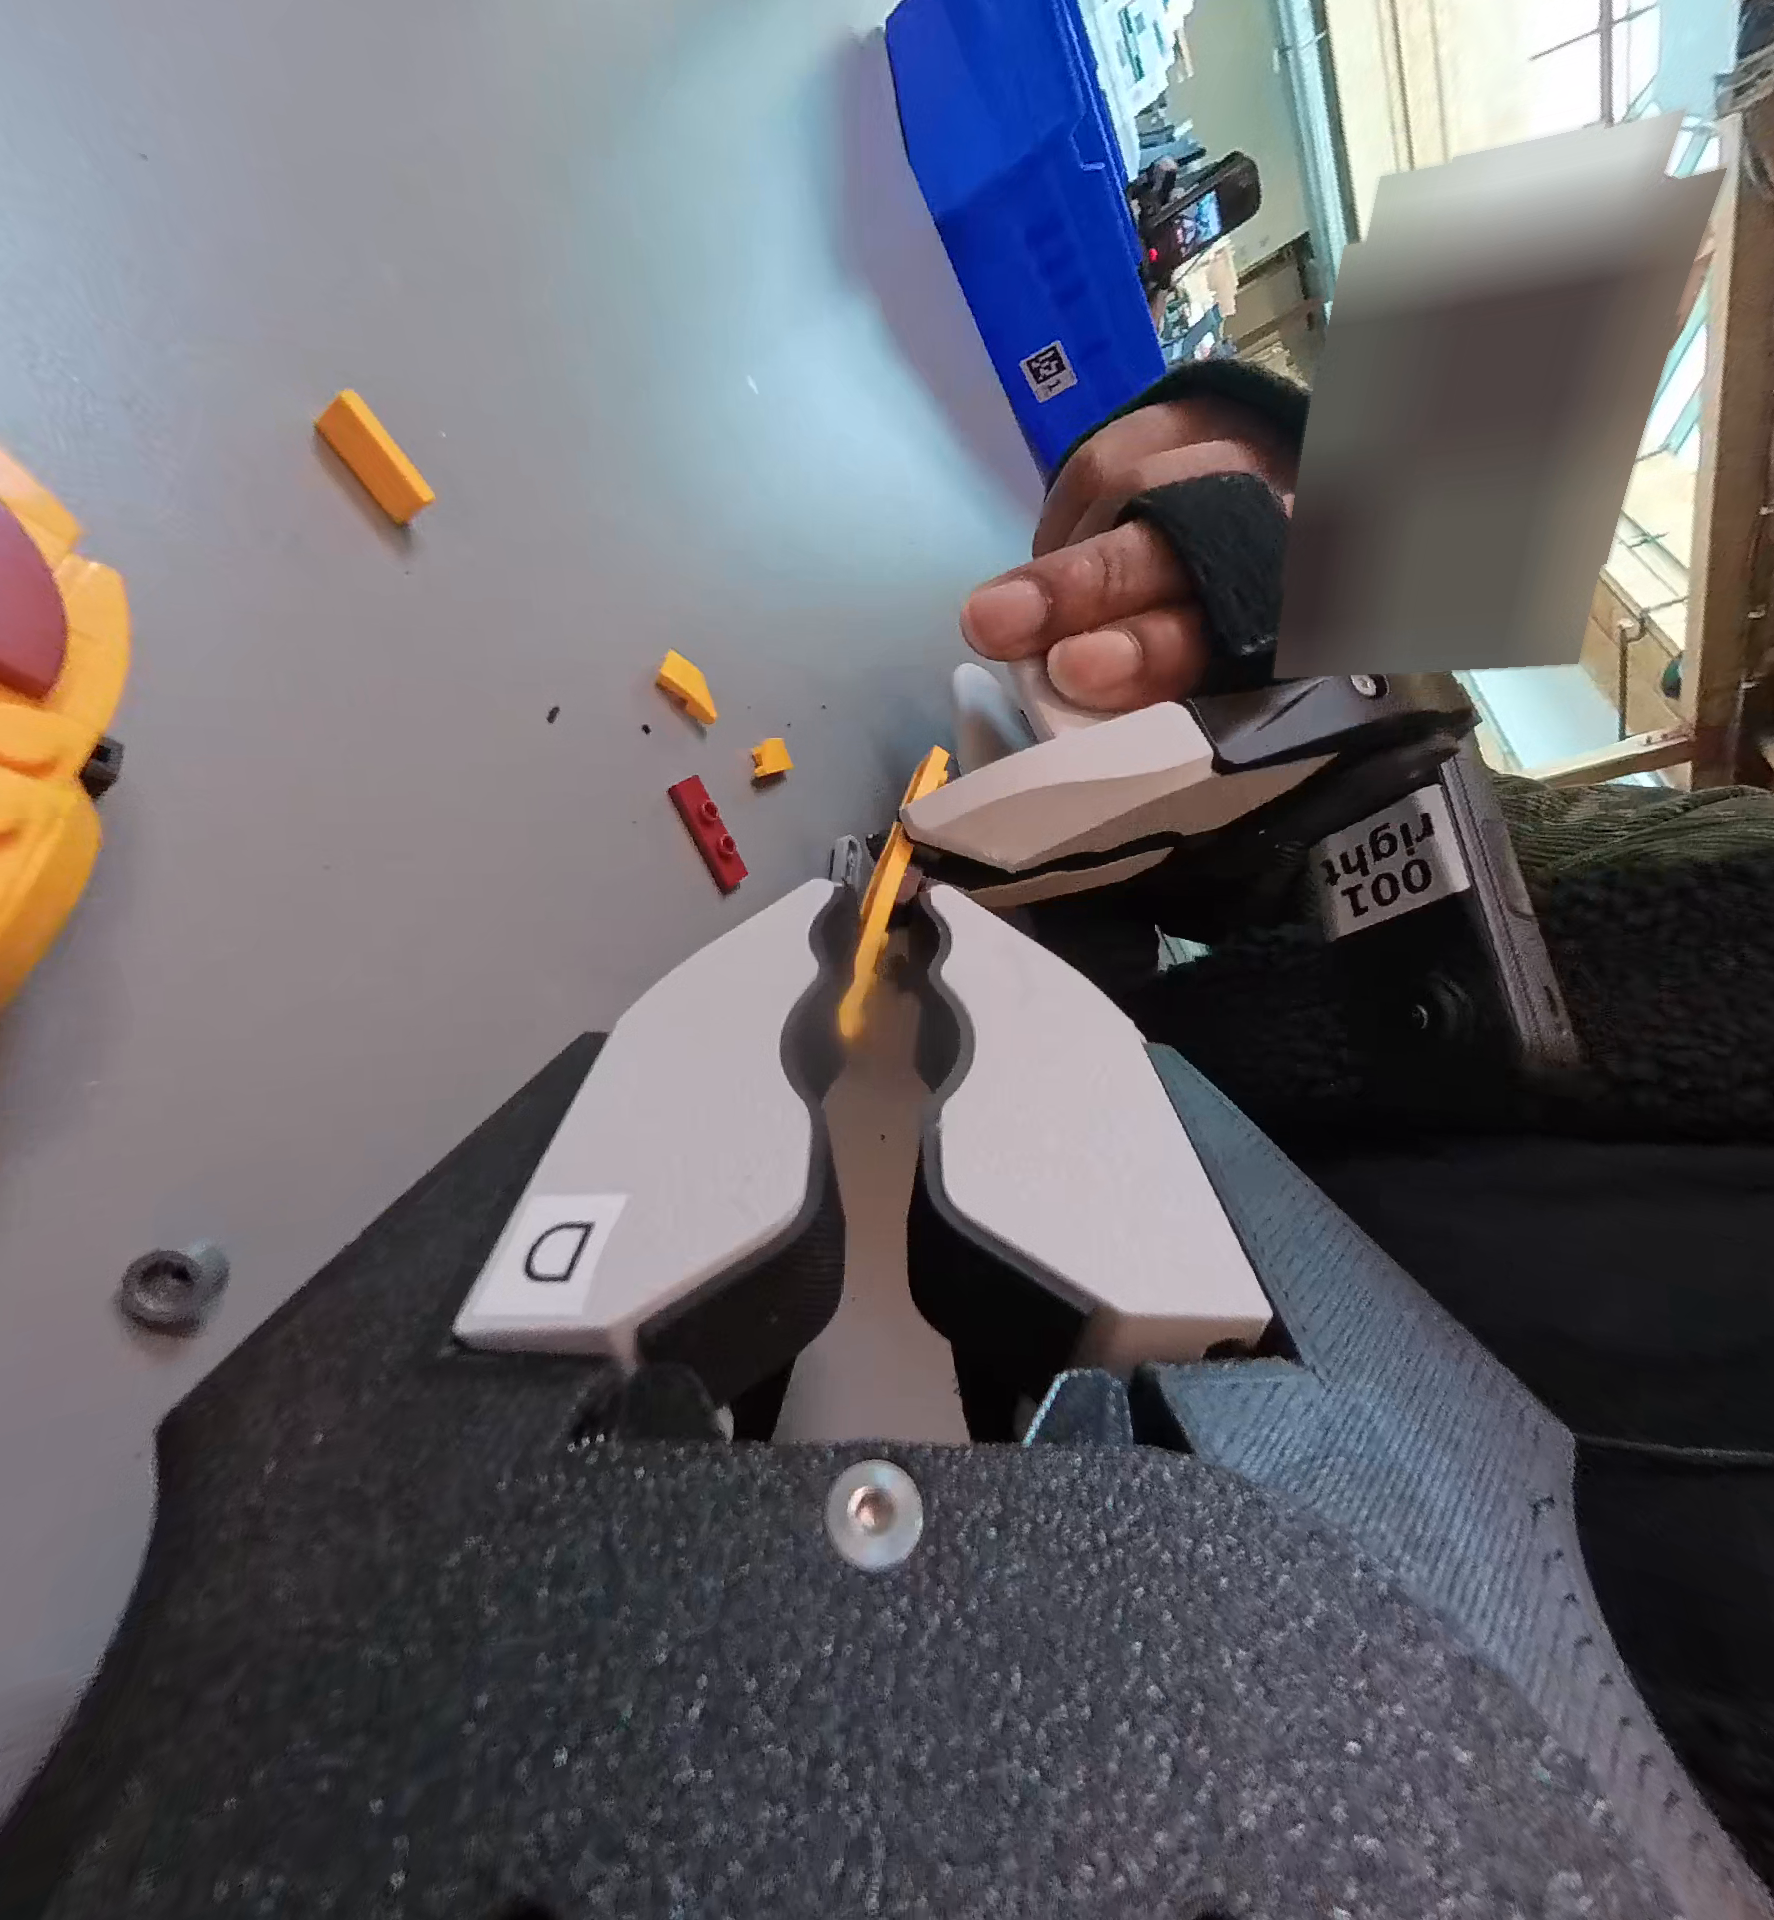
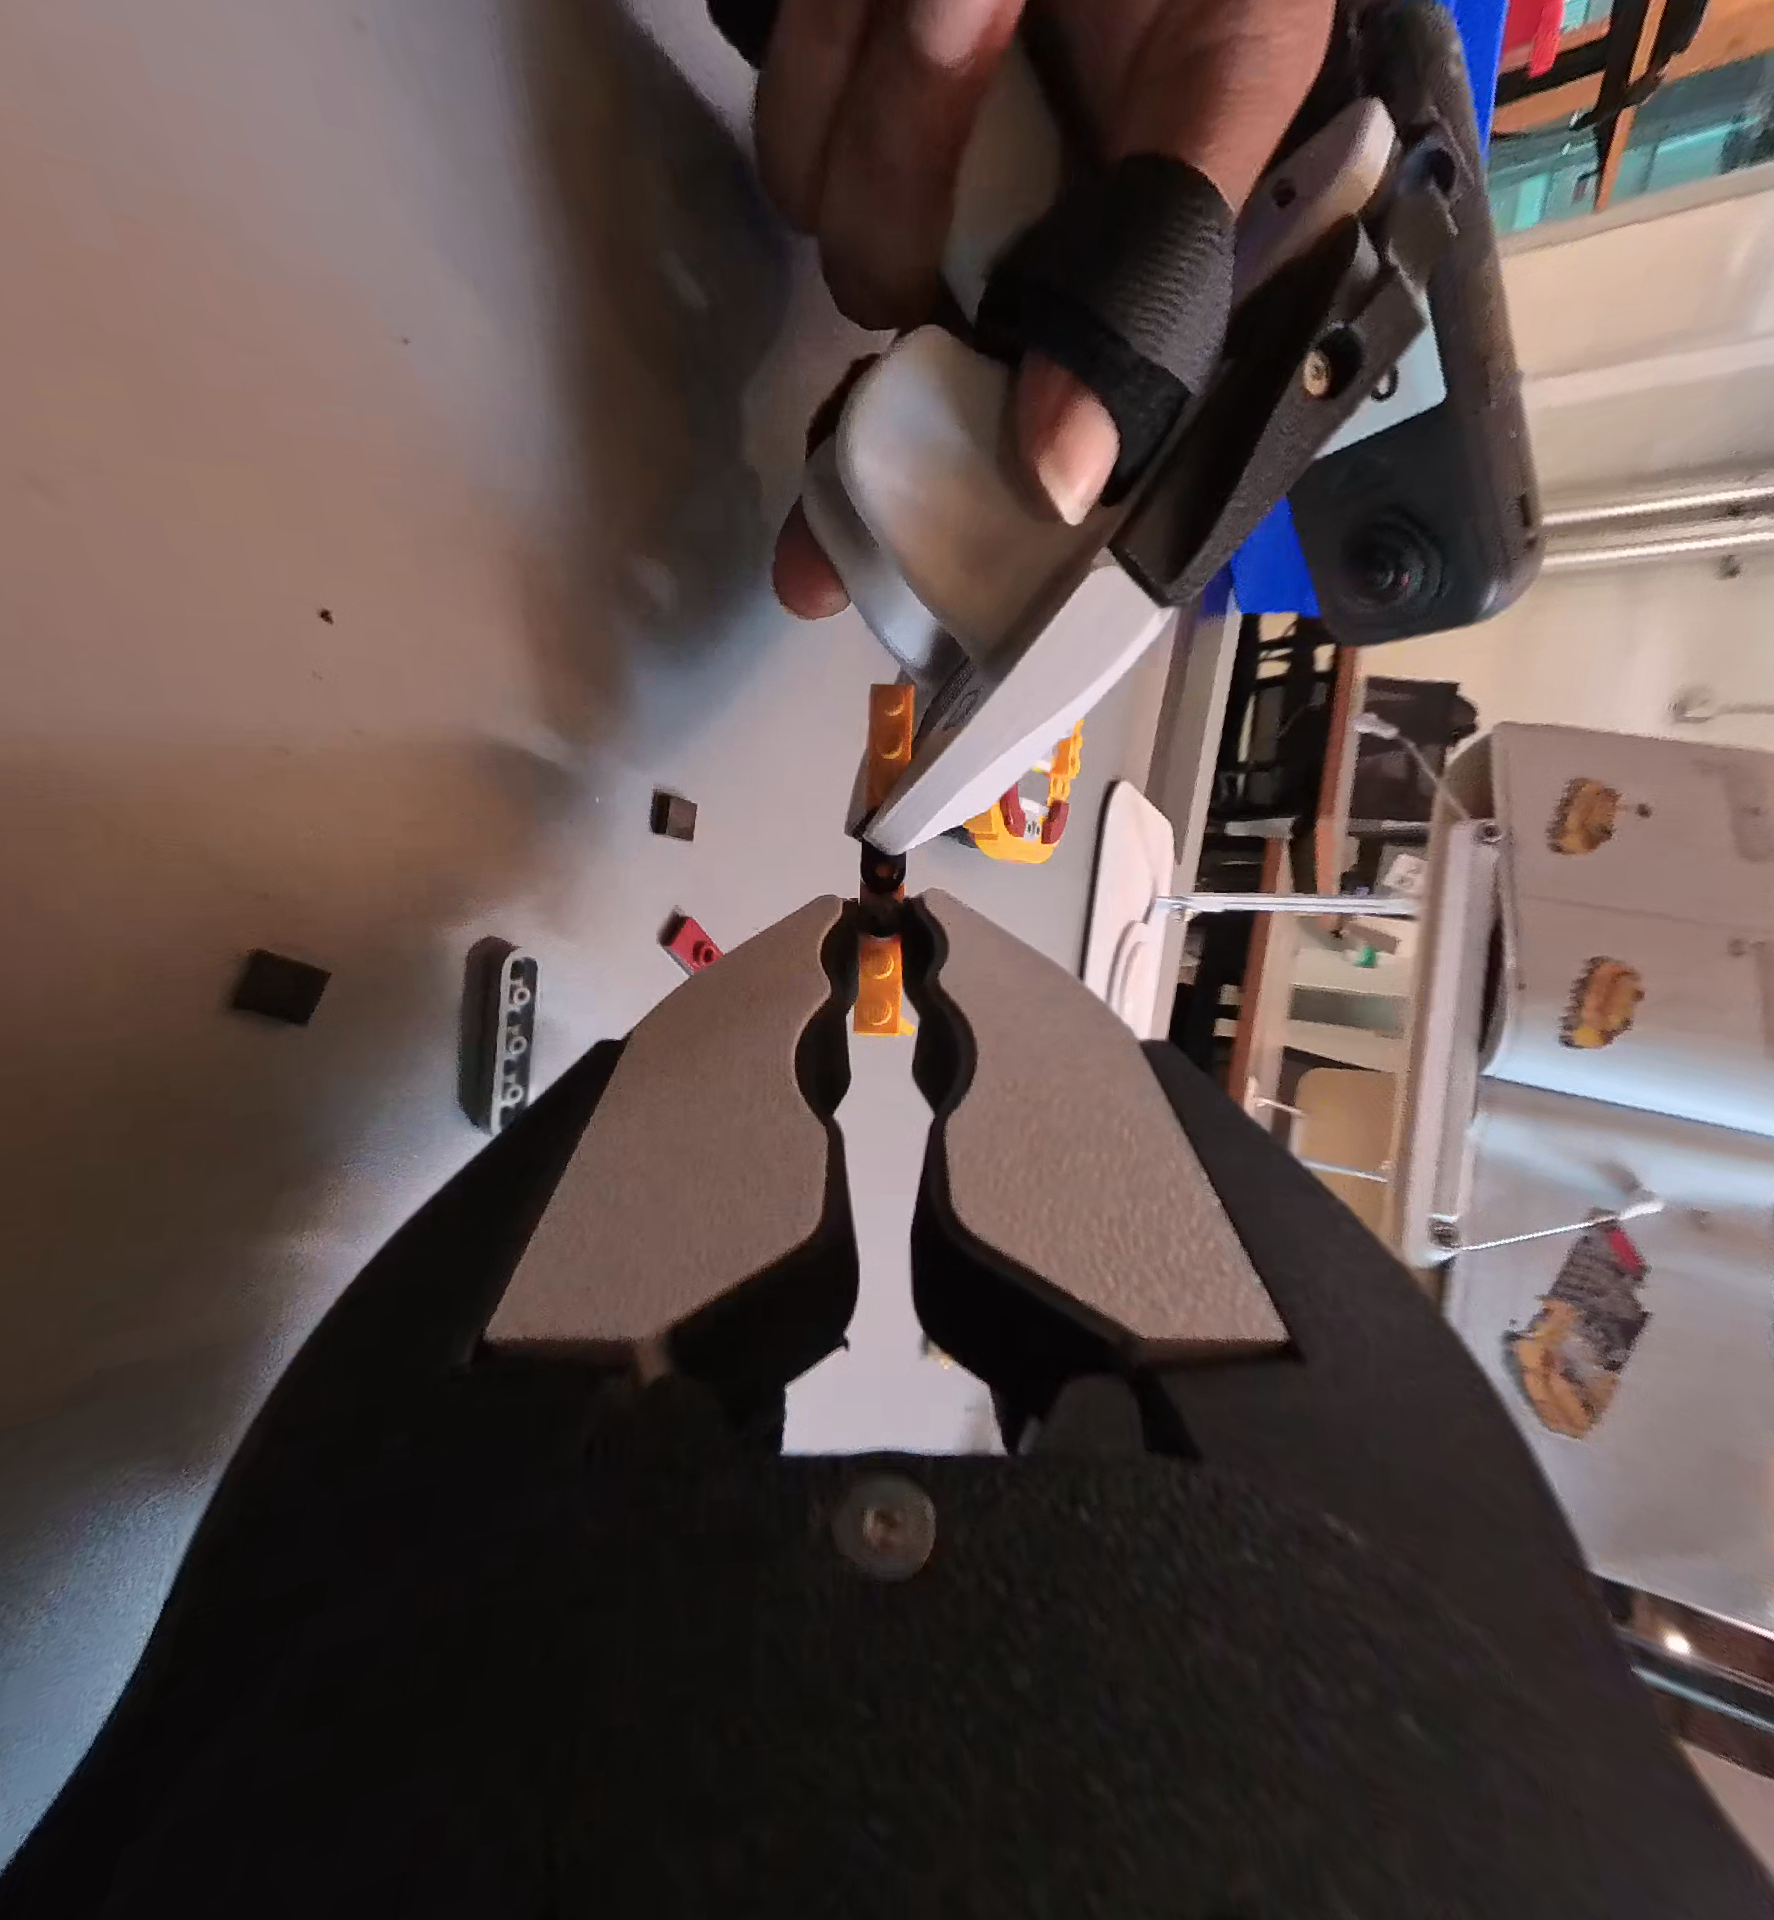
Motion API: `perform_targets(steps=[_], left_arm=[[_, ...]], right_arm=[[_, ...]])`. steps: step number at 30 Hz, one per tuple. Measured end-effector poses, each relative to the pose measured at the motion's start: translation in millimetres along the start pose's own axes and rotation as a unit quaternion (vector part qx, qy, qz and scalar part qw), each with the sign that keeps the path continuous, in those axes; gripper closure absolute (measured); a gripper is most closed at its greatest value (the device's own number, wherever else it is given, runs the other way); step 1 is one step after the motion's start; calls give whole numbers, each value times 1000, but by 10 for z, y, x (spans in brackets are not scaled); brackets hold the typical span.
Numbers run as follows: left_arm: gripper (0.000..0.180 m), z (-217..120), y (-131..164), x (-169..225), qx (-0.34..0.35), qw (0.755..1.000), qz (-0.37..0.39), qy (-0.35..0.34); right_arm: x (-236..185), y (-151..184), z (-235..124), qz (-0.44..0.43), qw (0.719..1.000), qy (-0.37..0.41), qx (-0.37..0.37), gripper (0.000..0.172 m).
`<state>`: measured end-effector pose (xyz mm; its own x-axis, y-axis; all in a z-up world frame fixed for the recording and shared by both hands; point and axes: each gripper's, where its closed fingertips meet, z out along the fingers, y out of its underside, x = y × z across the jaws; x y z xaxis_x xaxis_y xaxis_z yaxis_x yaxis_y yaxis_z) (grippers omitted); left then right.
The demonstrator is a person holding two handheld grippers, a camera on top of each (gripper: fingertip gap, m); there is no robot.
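1. Two hand-held grippers meet tip to tip above the grey table (image 1: 447, 260), both on the same small assembly.
2. Left gripper (image 1: 883, 899): its fingers are almost together and pinch a long orange plate (image 1: 878, 935), seen edge-on. The plate is in the air, one end deep between the fingers and the other end past the tips.
3. Right gripper (image 2: 878, 914): it comes in from the side, held by a person's hand (image 1: 1101, 613). Its tips are drawn together on a small black piece (image 2: 878, 883) that sits against the middle of the orange plate. I judge that the black piece is being pressed onto the plate, but I cannot tell if it is fully seated.
4. Loose parts lie on the table, well apart from the grippers:
   - an orange tile (image 1: 374, 457), an orange slope piece (image 1: 688, 686) and a smaller orange piece (image 1: 771, 756);
   - a red plate (image 1: 708, 833) and a grey round piece (image 1: 174, 1283);
   - two black square tiles (image 2: 278, 987) and a black beam with holes (image 2: 504, 1039).
5. A larger orange and dark-red brick model (image 1: 0, 727) stands at the table's edge, touched by neither gripper.
6. A blue bin (image 1: 1028, 229) stands on the far side of the table.
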<state>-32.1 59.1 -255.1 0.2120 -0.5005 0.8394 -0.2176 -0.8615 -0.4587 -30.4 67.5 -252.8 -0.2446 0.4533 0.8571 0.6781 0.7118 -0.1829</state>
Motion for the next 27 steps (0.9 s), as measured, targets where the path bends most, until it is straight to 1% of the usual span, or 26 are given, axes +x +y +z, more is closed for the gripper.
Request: perform_targets(steps=[1, 8, 27], left_arm=[[171, 0, 1, -6, 0, 1000, -3, 1], [171, -3, -2, -26, 1, 1000, -14, 7], [173, 19, 18, -73, 5, 998, -52, 24]], right_arm=[[-1, -3, 2, -11, 1000, 7, 0, 164], [3, -18, 5, -56, 998, 40, 2, 165], [-65, -54, 13, -112, 992, 58, -7, 165]])
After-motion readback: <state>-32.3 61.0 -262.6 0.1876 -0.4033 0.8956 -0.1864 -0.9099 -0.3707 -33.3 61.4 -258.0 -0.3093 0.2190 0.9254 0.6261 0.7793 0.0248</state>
